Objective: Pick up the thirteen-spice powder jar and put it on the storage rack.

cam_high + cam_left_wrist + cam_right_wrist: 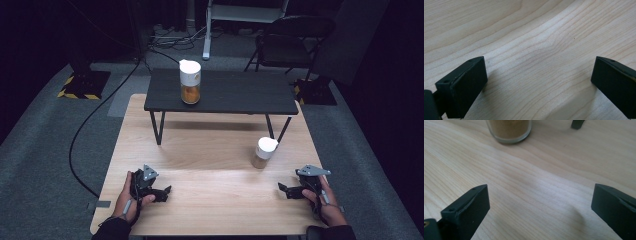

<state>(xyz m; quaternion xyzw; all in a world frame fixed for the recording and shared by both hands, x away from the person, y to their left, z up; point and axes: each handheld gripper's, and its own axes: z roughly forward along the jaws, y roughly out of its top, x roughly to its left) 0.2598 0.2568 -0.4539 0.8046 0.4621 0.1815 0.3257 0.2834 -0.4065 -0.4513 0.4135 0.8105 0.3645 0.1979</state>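
Clearly nothing is started; my left gripper (162, 191) and right gripper (284, 189) rest spread wide and empty on the table (210, 200); the small jar (263, 152) near my right stands untouched.

A light wooden desk (210, 165) with visible grain carries a small black side table (225, 95) standing on thin legs at its far half. On the desk's right part, in front of that table, stands a small jar (263, 152) with a white lid and what looks like brownish powder inside. Both claws, the left claw (162, 192) and right claw (286, 190), rest low at the near edge.
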